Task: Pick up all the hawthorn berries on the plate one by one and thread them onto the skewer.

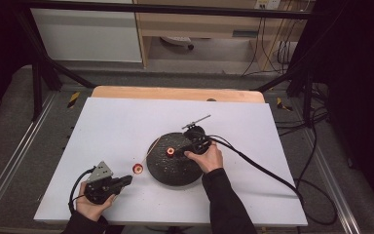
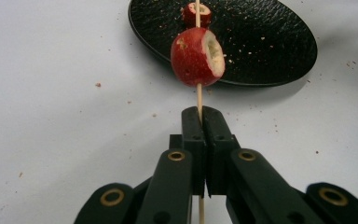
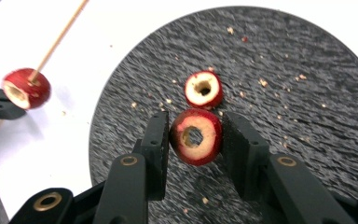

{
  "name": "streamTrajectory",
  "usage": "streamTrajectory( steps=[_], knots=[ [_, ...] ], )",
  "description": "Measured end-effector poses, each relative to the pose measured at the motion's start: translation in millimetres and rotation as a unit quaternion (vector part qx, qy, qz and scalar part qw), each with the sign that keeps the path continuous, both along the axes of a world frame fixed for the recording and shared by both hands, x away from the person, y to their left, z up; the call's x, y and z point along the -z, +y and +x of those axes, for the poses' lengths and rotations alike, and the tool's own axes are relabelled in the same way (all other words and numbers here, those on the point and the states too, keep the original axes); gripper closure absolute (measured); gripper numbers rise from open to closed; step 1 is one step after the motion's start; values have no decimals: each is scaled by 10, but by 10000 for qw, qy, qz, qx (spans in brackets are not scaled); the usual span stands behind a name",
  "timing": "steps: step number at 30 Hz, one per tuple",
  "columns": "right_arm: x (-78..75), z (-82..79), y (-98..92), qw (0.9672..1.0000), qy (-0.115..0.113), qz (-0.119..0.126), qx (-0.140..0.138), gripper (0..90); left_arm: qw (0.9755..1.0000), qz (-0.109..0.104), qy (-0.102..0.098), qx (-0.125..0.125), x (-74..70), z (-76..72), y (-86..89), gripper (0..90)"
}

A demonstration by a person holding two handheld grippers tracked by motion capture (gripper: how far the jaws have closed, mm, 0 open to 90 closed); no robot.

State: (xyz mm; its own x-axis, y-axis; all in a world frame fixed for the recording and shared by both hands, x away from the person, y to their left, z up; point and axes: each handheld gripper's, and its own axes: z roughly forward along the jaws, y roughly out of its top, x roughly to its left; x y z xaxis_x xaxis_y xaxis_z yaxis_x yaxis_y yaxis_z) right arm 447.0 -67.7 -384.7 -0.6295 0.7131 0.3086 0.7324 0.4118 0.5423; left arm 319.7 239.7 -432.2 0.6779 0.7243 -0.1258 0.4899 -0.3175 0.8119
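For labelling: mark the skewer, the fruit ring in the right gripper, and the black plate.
skewer [image 2: 198, 95], left gripper view, bare stick below fruit
fruit ring [image 3: 196, 136], right gripper view, cut face
black plate [image 3: 307, 93], right gripper view, bare surface

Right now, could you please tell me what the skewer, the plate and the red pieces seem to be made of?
Skewer: probably bamboo or wood, pale tan, thin, matte.
Plate: black, with a rippled, slightly glossy surface; possibly glazed ceramic or slate-look stoneware, hard to tell.
Red pieces: real fruit by the look, glossy red skin, pale crumbly flesh, cored hollow; crumbs lie scattered on the plate.
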Motion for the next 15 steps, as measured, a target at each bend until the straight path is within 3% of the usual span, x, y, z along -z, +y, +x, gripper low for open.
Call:
streamTrajectory(
  steps=[9,15],
  knots=[
    [9,-82,-31,9984,-229,508,97,636,10000,-3,-12,-17,-1,-3,-6,881],
    [42,-148,-42,9954,-353,870,178,636,10000,-33,-34,-41,-6,-11,-7,881]
  ],
)
